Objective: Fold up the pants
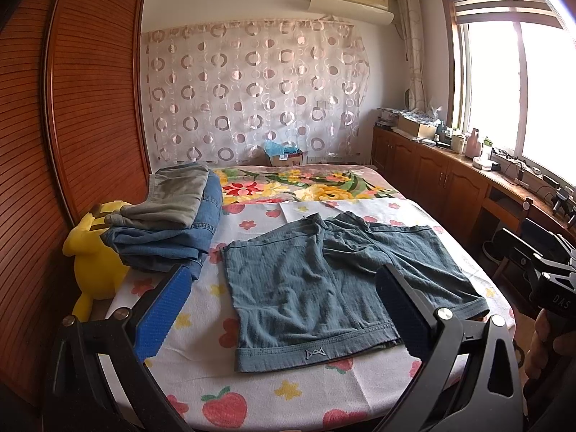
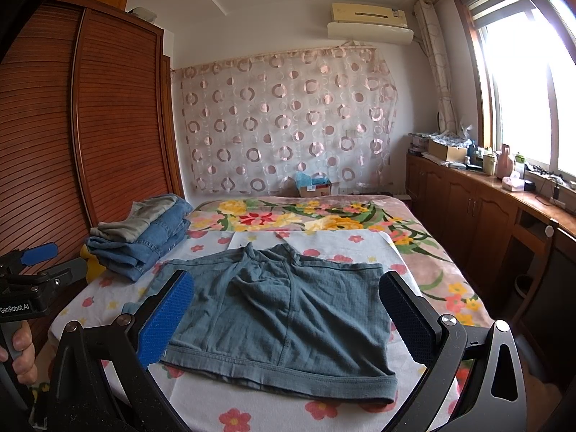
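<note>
A pair of blue-grey shorts lies spread flat on the bed's fruit-print sheet, waistband toward me. It also shows in the right wrist view. My left gripper is open and empty, hovering above the near hem of the shorts. My right gripper is open and empty, raised over the near edge of the shorts. The right gripper's body shows at the right edge of the left wrist view; the left gripper's body shows at the left edge of the right wrist view.
A stack of folded jeans and grey trousers sits at the bed's left, next to a yellow plush toy. A wooden wardrobe stands left. Wooden cabinets with clutter run along the window on the right. A floral blanket covers the far bed.
</note>
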Motion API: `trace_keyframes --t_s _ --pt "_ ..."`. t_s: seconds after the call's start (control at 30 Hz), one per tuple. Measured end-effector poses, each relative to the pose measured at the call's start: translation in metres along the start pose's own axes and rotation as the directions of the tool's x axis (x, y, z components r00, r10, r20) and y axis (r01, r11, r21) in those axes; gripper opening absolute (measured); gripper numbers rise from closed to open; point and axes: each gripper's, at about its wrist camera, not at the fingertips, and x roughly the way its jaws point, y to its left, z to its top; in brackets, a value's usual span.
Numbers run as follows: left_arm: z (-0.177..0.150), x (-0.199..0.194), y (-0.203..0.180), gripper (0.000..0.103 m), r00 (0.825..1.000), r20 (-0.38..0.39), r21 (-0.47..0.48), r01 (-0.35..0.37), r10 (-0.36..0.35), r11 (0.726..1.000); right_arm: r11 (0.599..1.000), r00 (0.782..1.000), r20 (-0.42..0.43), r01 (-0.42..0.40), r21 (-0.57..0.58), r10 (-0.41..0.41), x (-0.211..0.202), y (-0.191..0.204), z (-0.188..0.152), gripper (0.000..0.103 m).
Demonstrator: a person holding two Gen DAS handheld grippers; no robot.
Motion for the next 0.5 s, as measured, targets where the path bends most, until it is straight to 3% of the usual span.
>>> trace_keyframes --t_s 0.5 --pt "-0.0009 0.0005 -0.0002 0.102 1.0 0.004 0.001 0.001 -0.001 1.0 1.0 1.0 0.001 0.0 -0.001 0.0 -0.0001 -0.0005 0.0003 0.102"
